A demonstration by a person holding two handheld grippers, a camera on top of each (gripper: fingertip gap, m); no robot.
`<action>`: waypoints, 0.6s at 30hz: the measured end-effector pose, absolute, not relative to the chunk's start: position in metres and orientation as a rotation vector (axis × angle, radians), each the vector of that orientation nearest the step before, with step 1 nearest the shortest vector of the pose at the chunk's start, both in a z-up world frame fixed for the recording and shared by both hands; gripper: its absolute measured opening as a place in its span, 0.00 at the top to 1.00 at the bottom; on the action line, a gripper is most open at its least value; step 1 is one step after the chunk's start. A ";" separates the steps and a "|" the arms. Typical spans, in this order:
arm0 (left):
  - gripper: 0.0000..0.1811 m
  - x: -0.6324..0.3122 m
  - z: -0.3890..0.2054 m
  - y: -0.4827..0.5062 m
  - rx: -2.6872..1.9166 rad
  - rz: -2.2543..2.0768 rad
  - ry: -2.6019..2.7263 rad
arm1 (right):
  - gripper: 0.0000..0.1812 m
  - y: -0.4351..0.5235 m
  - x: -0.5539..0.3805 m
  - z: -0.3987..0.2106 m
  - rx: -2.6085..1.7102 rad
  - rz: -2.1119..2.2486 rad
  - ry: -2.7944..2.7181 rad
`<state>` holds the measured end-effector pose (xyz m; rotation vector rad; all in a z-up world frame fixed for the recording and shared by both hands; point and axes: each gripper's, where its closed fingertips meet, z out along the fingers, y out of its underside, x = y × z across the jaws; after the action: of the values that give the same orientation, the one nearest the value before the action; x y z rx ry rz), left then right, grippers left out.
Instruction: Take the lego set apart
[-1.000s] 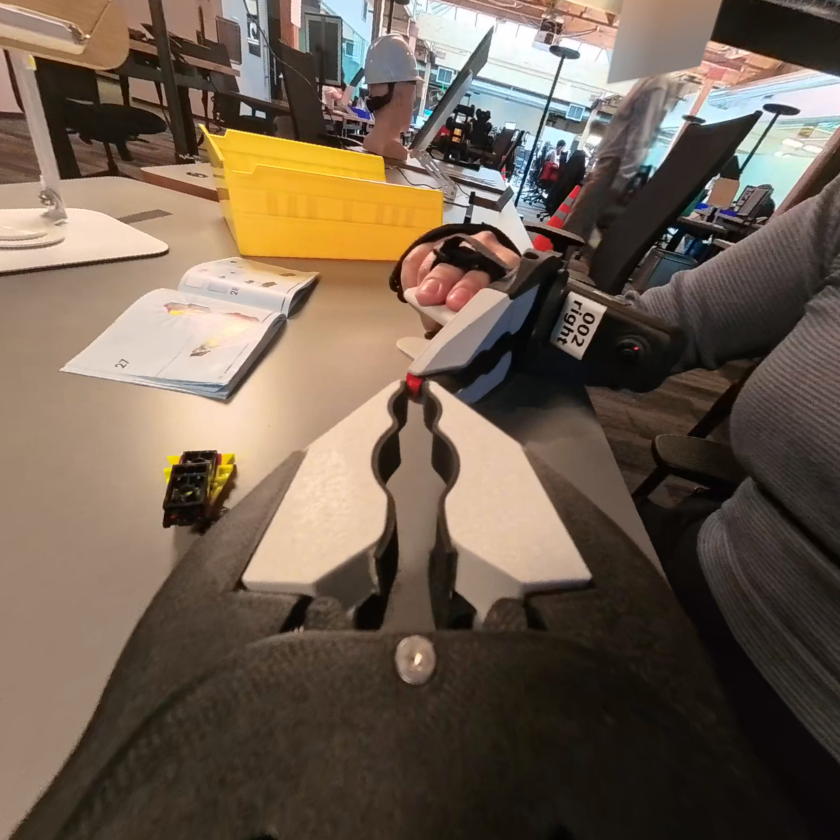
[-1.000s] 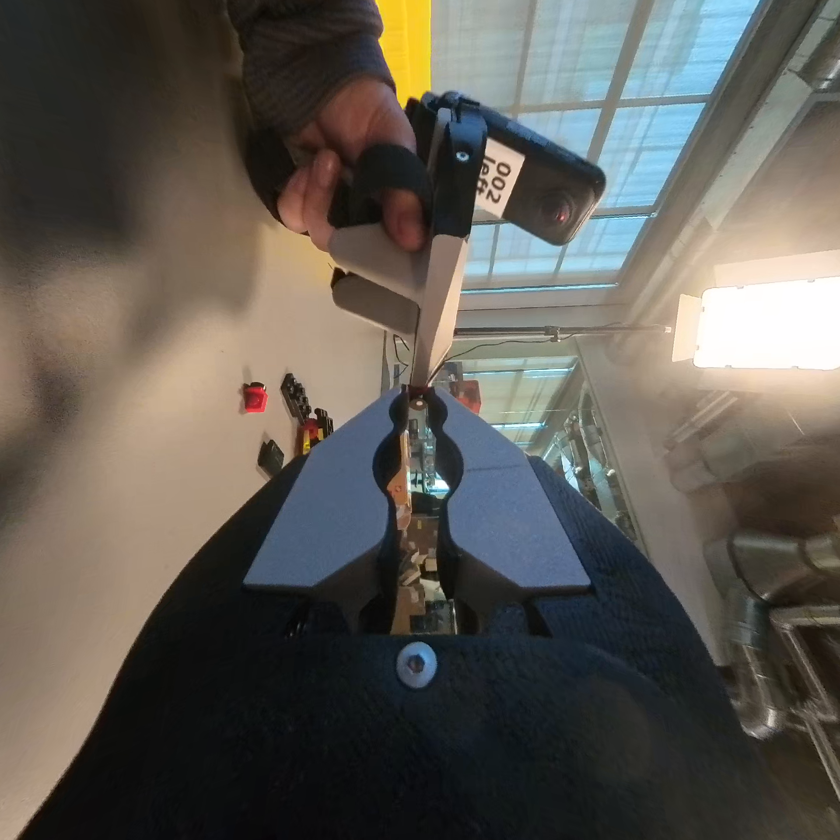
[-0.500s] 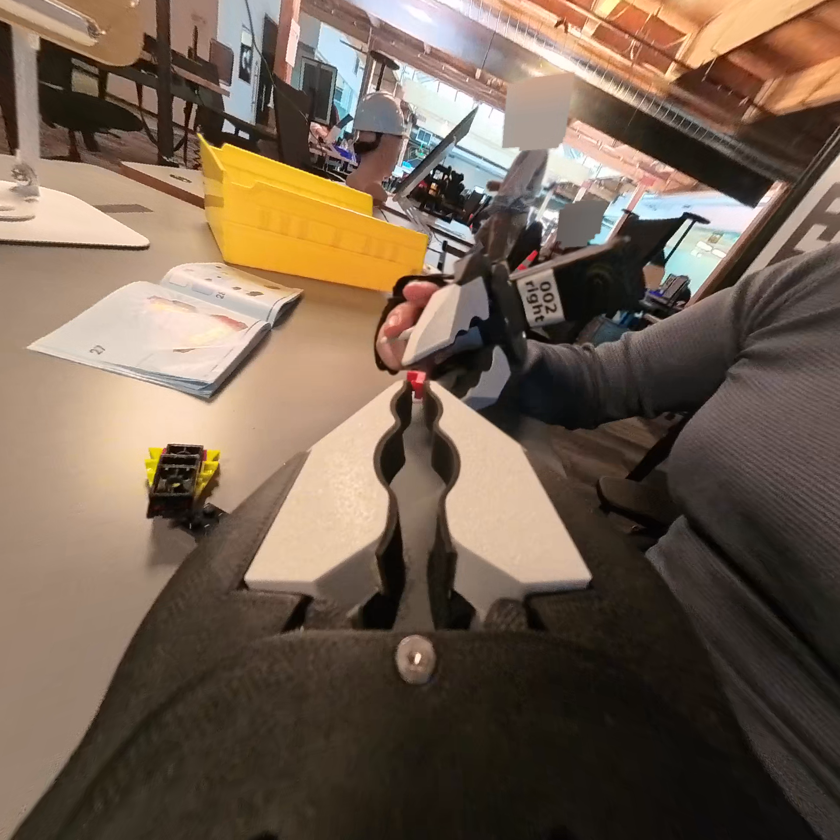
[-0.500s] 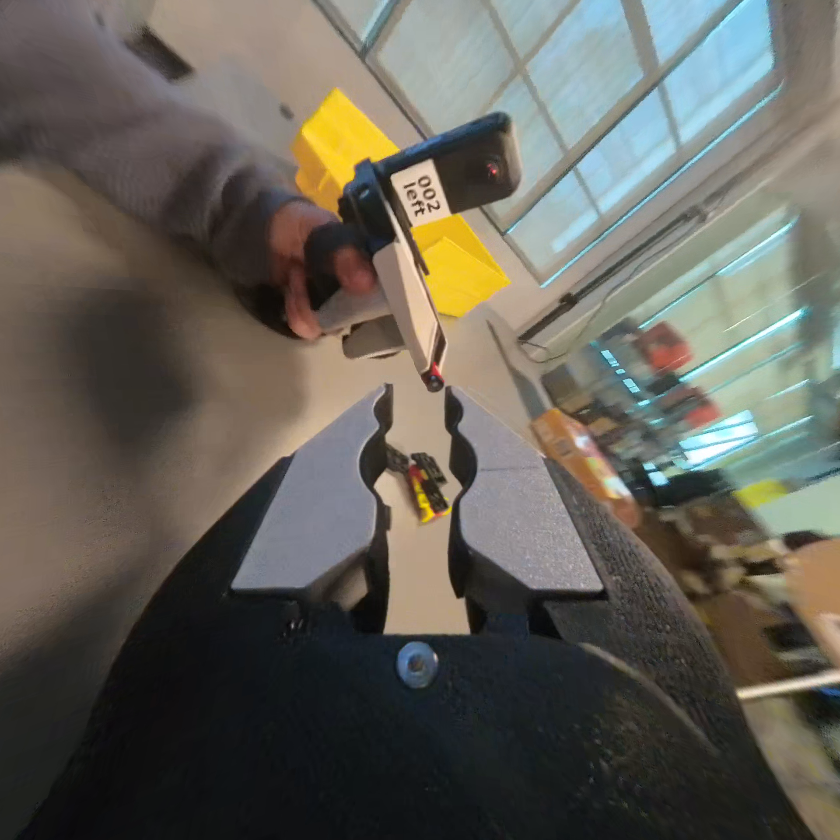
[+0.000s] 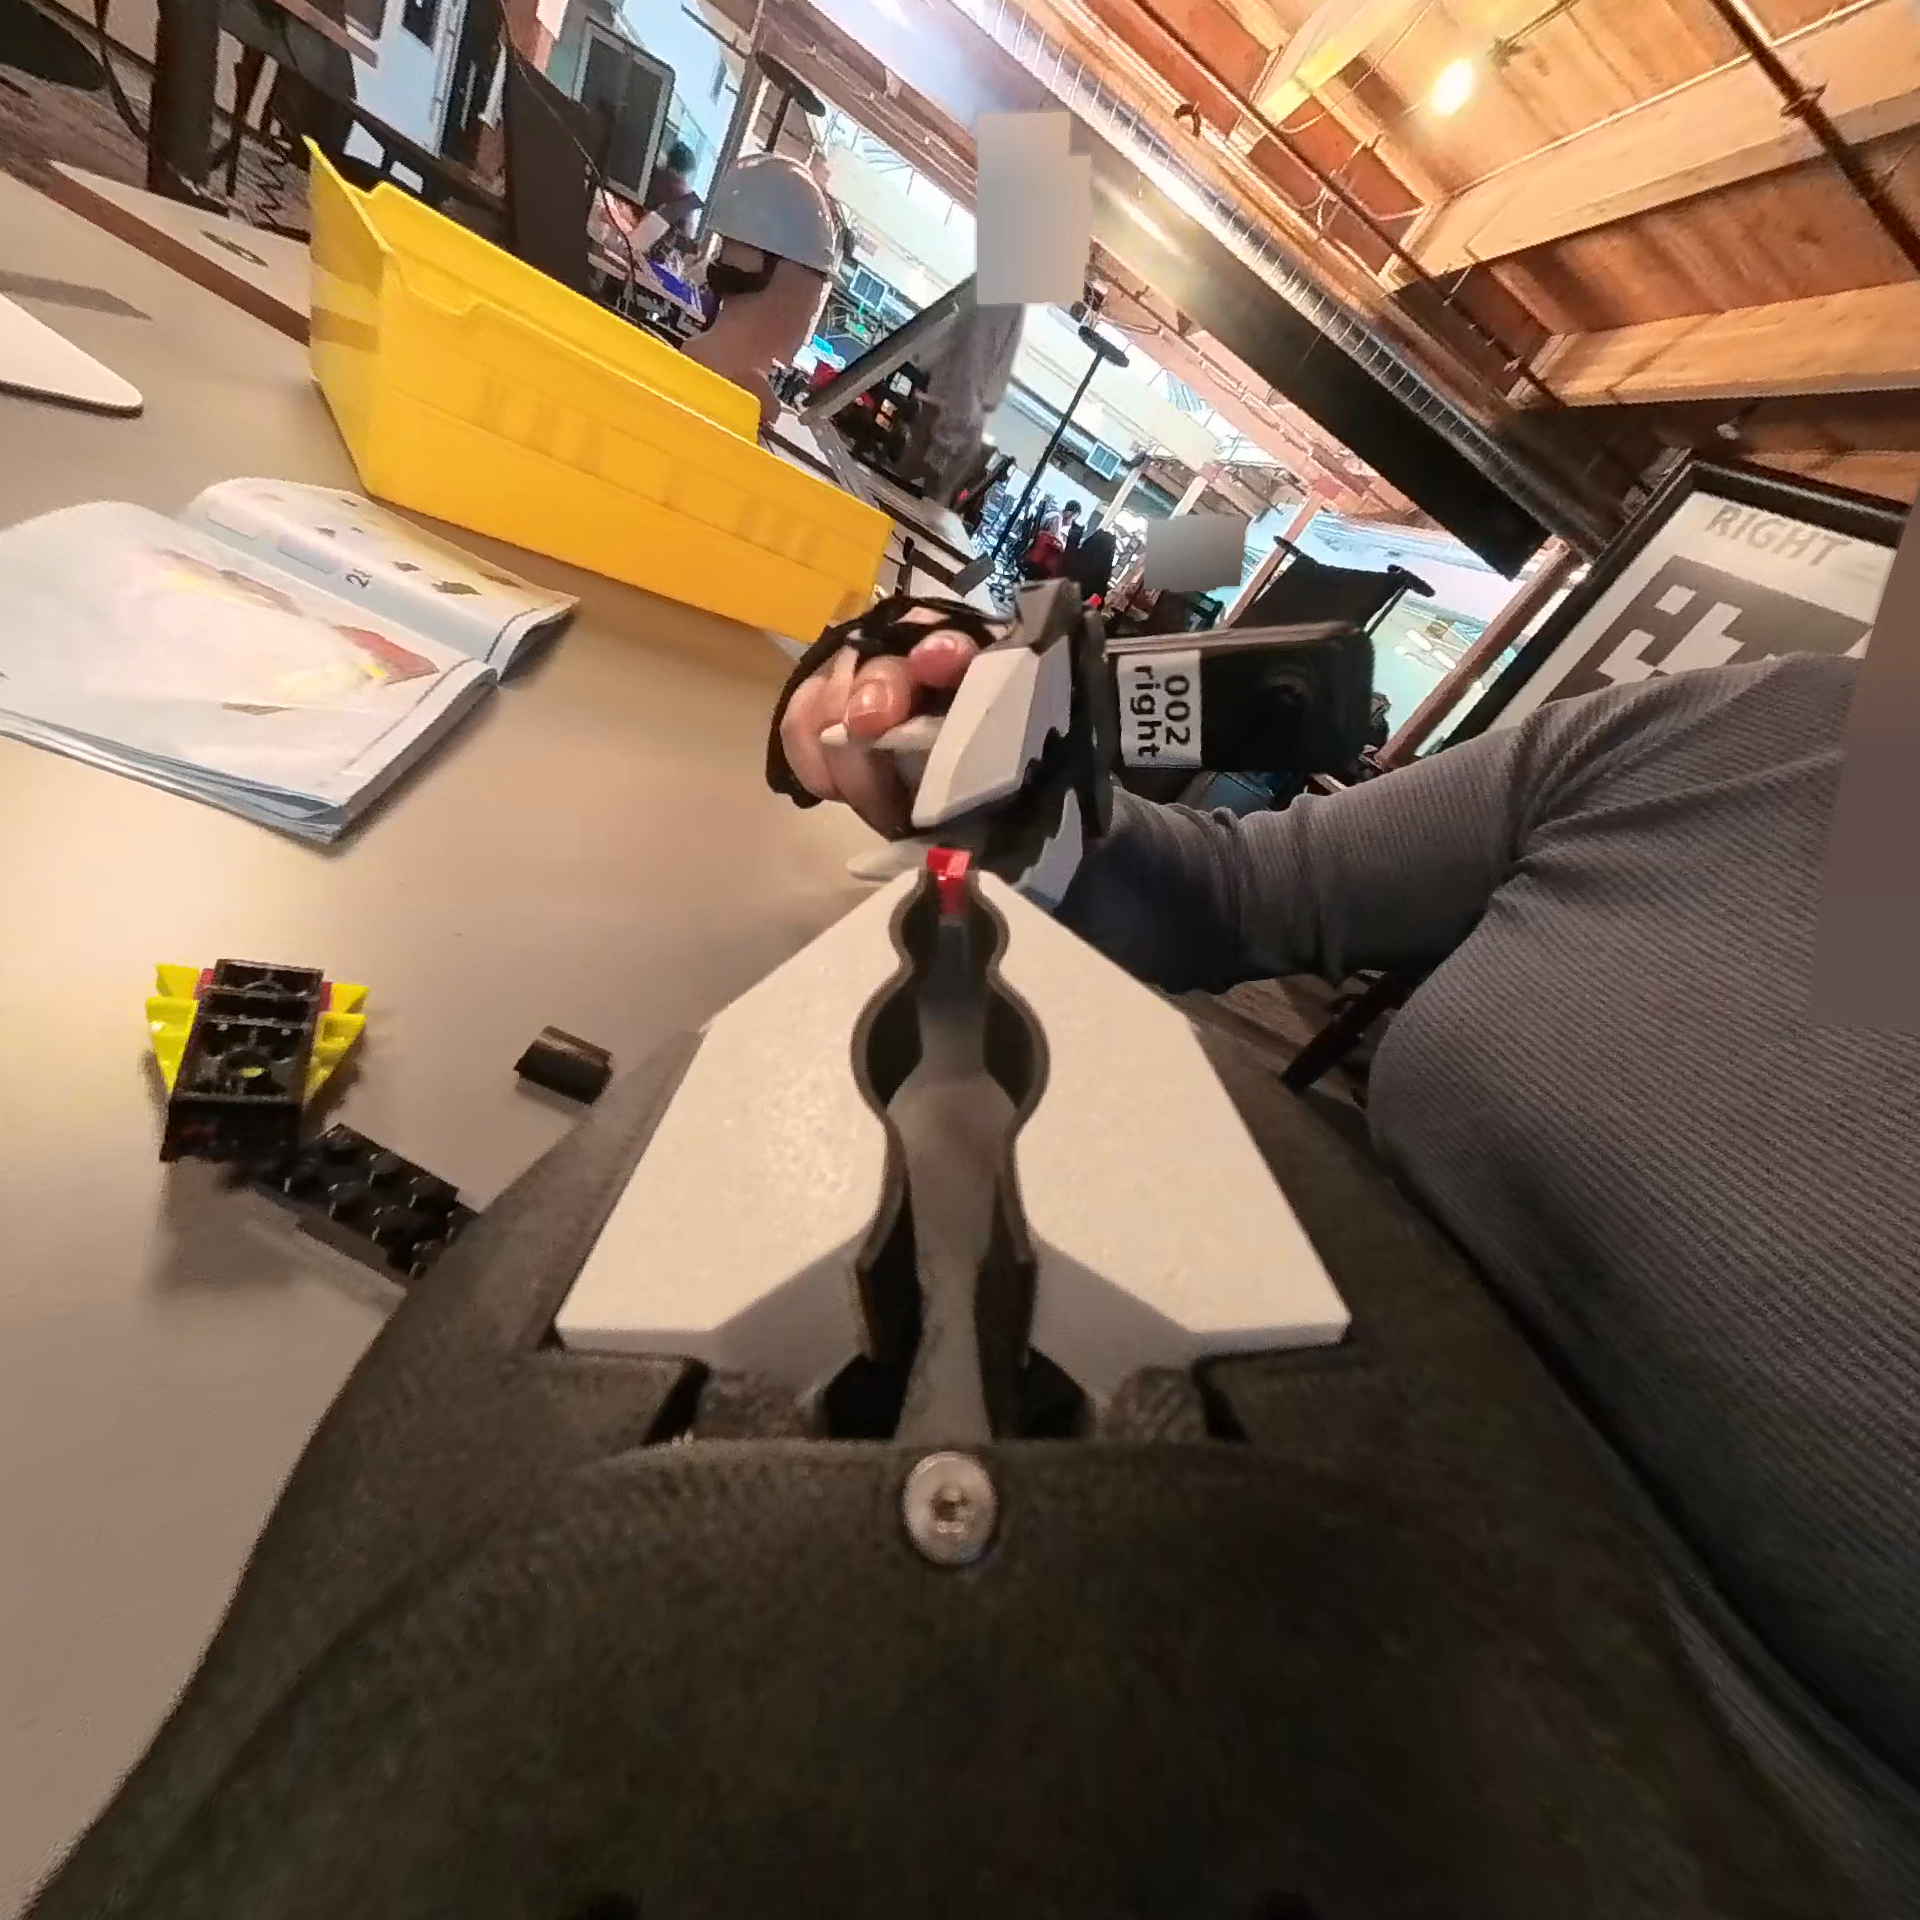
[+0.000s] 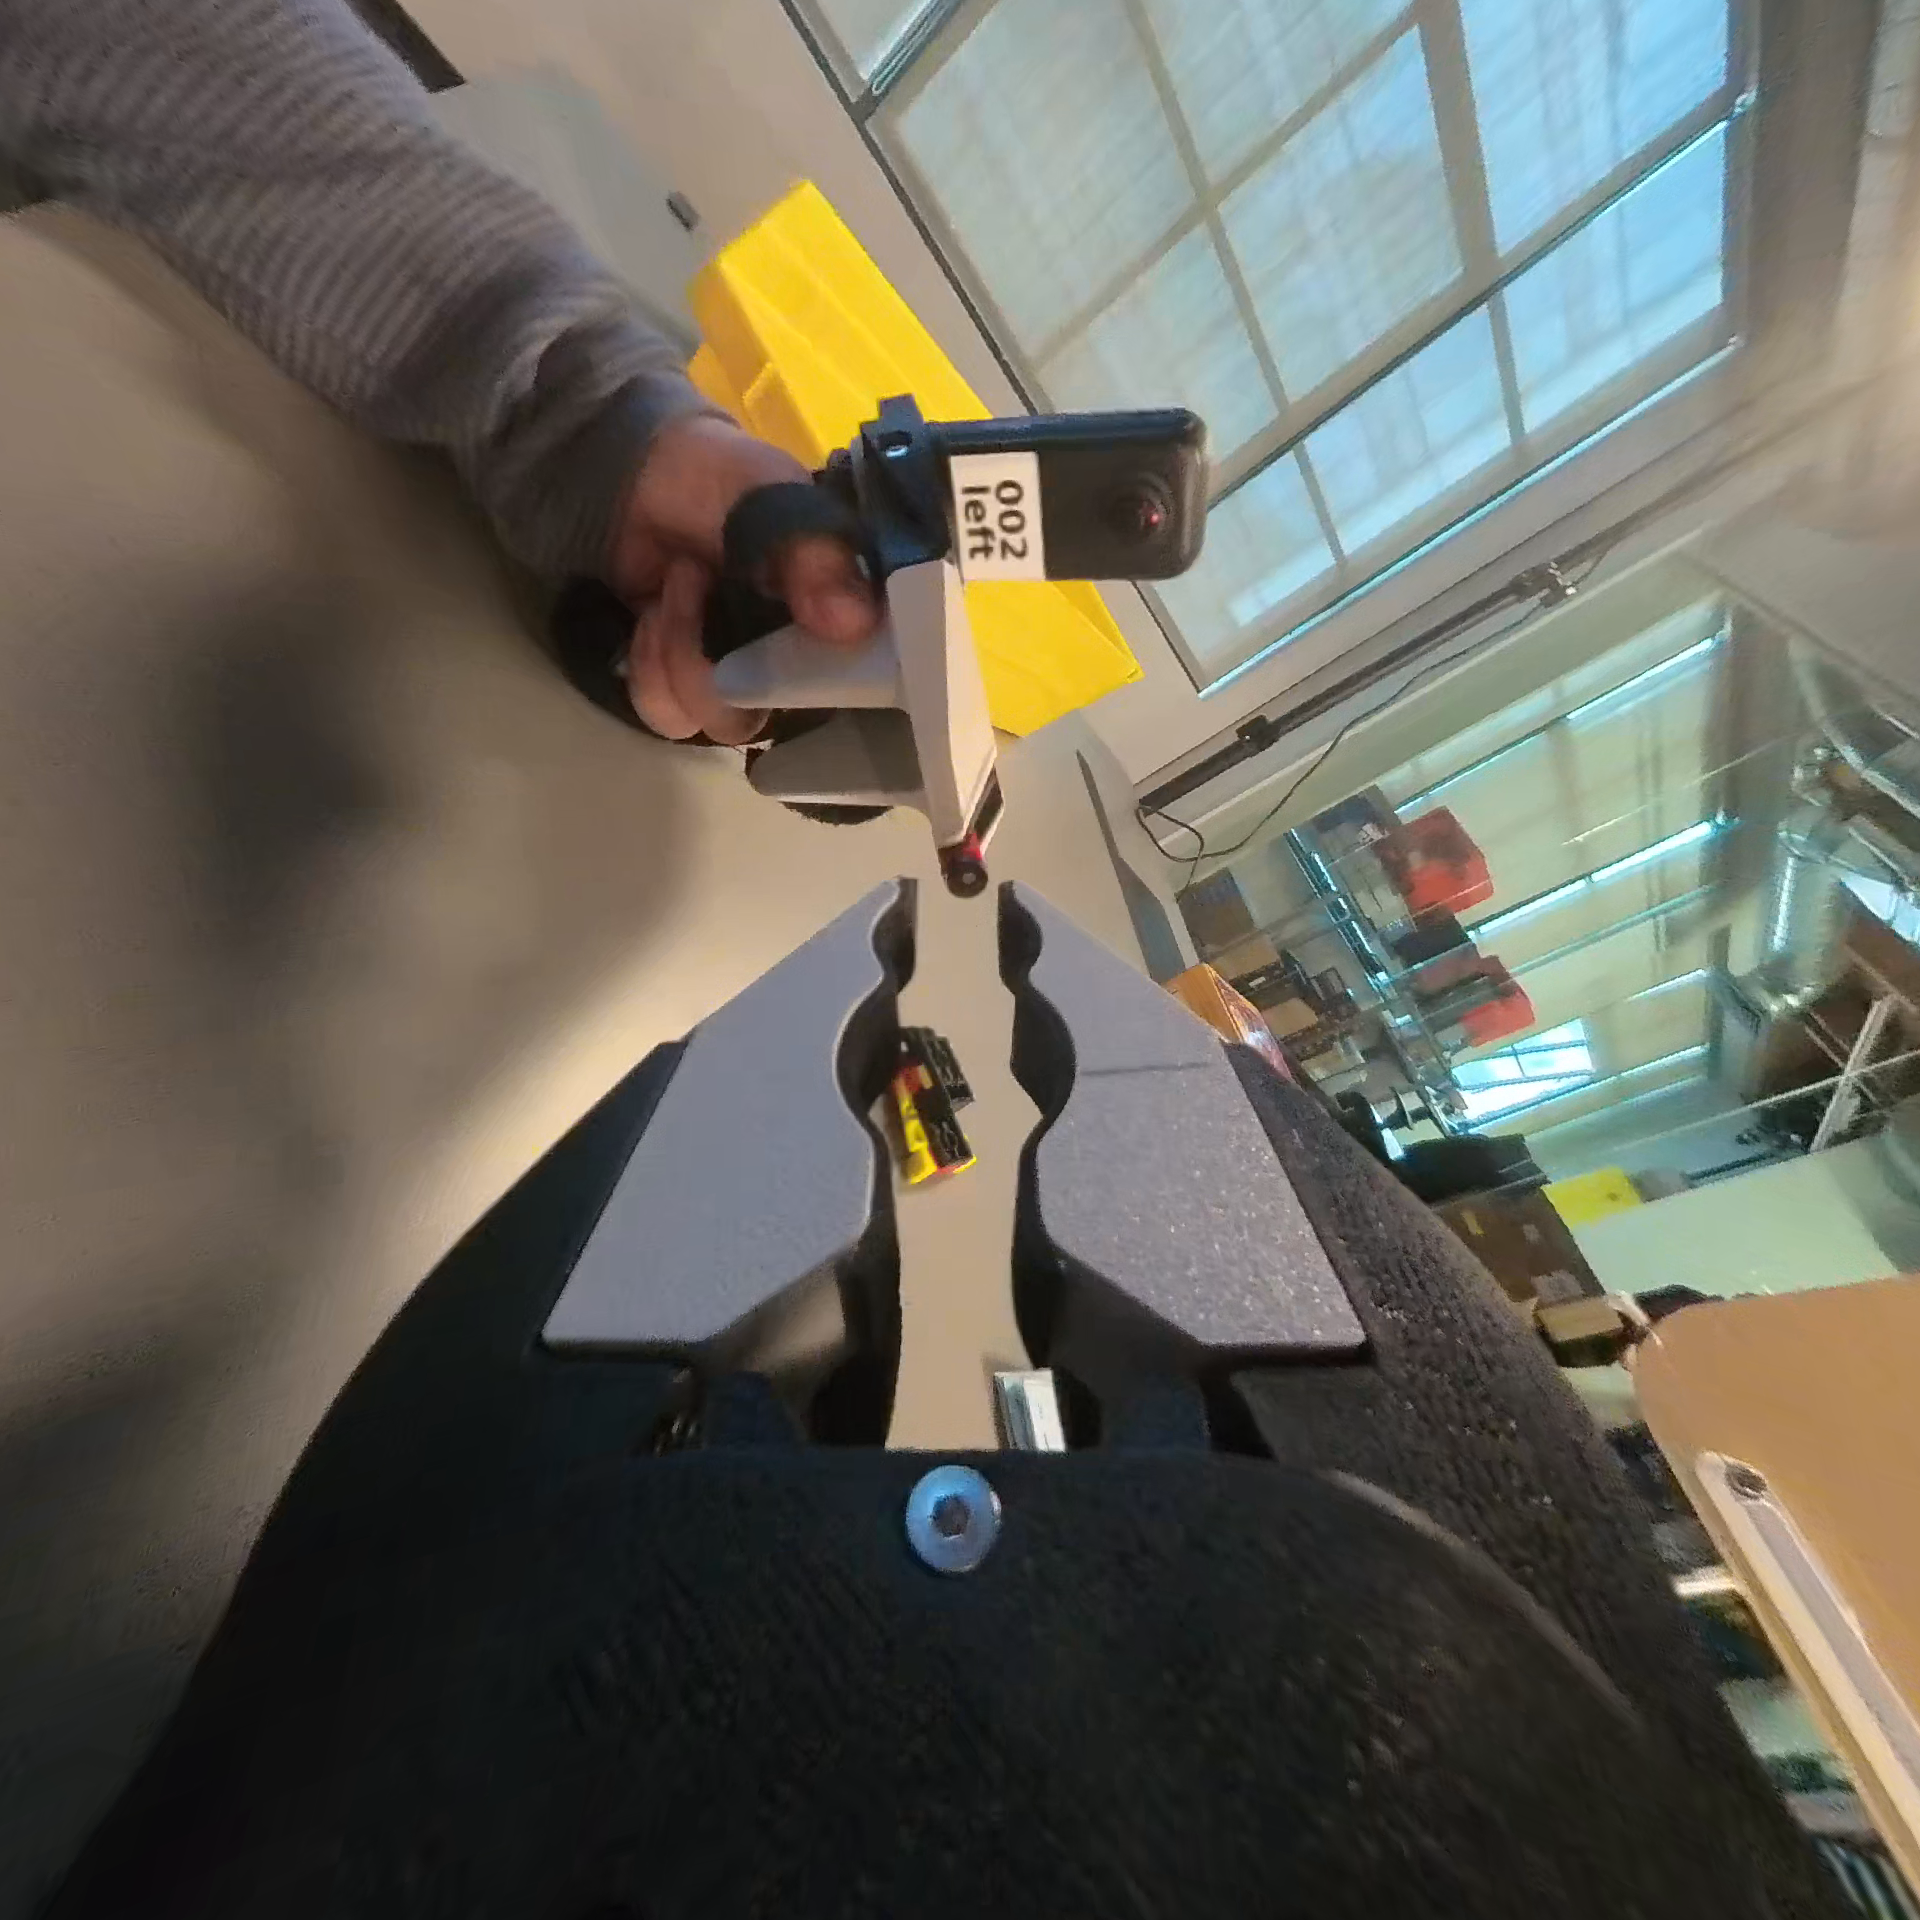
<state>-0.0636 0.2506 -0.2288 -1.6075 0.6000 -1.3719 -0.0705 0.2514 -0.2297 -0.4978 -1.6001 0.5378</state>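
My left gripper (image 5: 948,885) is shut on a small red lego piece (image 5: 948,864) and holds it above the table. In the right wrist view the left gripper (image 6: 961,836) shows the red piece (image 6: 968,854) with a black bit at its tip. My right gripper (image 6: 956,902) is open and empty, just short of that piece. It also shows in the left wrist view (image 5: 925,821), close behind the red piece. A black and yellow lego chunk (image 5: 249,1049) lies on the table; it shows between my right fingers (image 6: 930,1117).
A black studded plate (image 5: 364,1195) and a small black piece (image 5: 561,1060) lie next to the chunk. An open booklet (image 5: 239,644) and a yellow bin (image 5: 582,447) sit farther back on the grey table (image 5: 582,852). A person's grey sleeve (image 5: 1558,1039) fills the right side. My left and right fingertips are right by each other.
My right gripper has opened and drawn back from the left gripper's tip. The left gripper has kept the red piece. Both views have swung, bringing more loose pieces into sight.
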 end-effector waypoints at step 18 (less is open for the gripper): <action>0.99 -0.061 -0.238 0.252 -1.677 -1.315 0.606 | 0.97 0.255 -0.068 -0.237 -0.492 0.416 -1.673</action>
<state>-0.0614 0.2523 -0.2376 -1.6774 0.6058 -1.3147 -0.0680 0.2549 -0.2366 -0.4918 -1.6727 0.4156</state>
